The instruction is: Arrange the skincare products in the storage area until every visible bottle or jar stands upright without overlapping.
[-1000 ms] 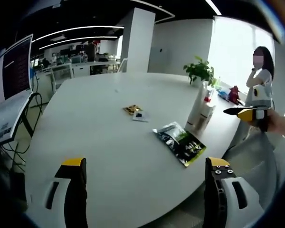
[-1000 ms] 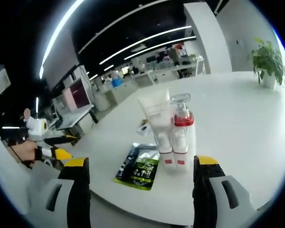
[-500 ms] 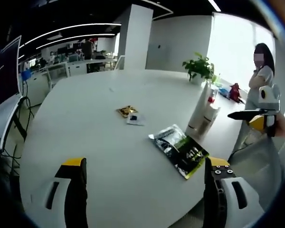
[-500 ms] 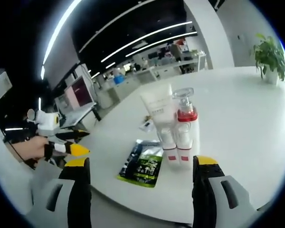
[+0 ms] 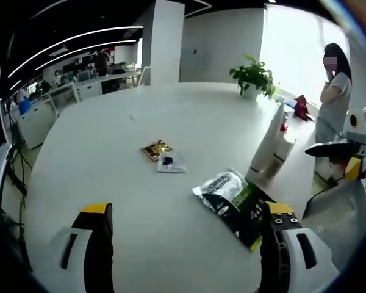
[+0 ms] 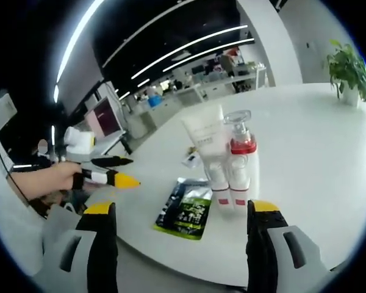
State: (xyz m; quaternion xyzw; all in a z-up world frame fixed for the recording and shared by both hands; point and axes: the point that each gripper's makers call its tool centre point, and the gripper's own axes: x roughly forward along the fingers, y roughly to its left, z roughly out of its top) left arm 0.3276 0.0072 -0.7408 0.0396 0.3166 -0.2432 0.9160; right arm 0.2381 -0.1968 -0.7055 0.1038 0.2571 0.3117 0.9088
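Right tool (image 6: 177,229) is hovering off the bench (image 6: 305,140) edge, jaws spread wide, nothing between them. Left tool (image 5: 183,235) is hanging over the near edge too, jaws apart and empty. Skincare cluster is standing dead ahead of the right tool: white tube (image 6: 204,137) and red-collared pump bottle (image 6: 241,162), both upright, touching side by side. Dark green pouch (image 6: 184,207) is lying flat just left of them, not under them. Two small sachets (image 5: 163,156) are lying flat further ahead of the left tool. I'm judging the bottles basically done; what's remaining is possibly the flat packets.
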